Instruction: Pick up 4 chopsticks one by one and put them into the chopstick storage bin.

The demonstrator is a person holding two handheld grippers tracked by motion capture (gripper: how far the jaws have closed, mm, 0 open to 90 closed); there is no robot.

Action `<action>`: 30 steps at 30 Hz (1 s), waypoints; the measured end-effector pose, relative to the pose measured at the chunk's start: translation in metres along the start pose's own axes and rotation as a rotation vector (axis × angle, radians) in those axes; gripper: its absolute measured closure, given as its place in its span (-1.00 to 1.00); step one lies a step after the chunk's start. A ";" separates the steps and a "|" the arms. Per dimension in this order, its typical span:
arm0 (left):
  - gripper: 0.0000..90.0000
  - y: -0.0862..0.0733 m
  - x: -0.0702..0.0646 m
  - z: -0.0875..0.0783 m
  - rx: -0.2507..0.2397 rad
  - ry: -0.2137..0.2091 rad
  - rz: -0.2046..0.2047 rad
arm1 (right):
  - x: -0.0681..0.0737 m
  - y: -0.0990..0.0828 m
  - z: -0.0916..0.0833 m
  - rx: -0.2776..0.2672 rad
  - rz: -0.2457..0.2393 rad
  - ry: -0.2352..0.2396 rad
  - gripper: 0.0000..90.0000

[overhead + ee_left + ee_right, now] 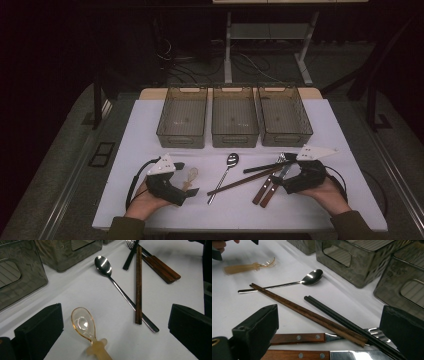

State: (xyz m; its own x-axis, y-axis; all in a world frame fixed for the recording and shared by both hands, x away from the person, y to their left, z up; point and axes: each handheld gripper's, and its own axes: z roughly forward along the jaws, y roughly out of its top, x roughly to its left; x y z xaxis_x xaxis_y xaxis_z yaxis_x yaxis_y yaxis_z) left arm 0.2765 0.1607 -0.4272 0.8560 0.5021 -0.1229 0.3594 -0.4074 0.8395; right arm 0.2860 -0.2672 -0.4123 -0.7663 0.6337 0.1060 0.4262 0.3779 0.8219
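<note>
Right now I hold my left gripper (110,322) with jaws apart around the translucent amber plastic spoon (86,327) lying on the white bench (150,120), right gripper (329,325) likewise open over the wood-handled cutlery (297,338), so next I should close on the spoon.

This looks like a lab or recording studio, not a home: a white table (150,125) stands against dark curtained surroundings, with loose cables (175,60) on the grey floor (60,165) and a bare metal desk frame (265,45) at the far side.
</note>
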 end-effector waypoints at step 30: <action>-1.00 0.000 0.002 0.002 -0.002 -0.013 -0.007 | 0.004 0.025 0.035 0.074 -0.096 0.078 -0.95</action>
State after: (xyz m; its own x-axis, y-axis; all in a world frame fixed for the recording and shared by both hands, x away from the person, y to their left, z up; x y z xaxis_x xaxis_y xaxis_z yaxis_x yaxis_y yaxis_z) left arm 0.2787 0.1599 -0.4283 0.8584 0.4948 -0.1352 0.3643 -0.4026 0.8398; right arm 0.3106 -0.2309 -0.4107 -0.8389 0.5391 0.0749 0.3817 0.4847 0.7870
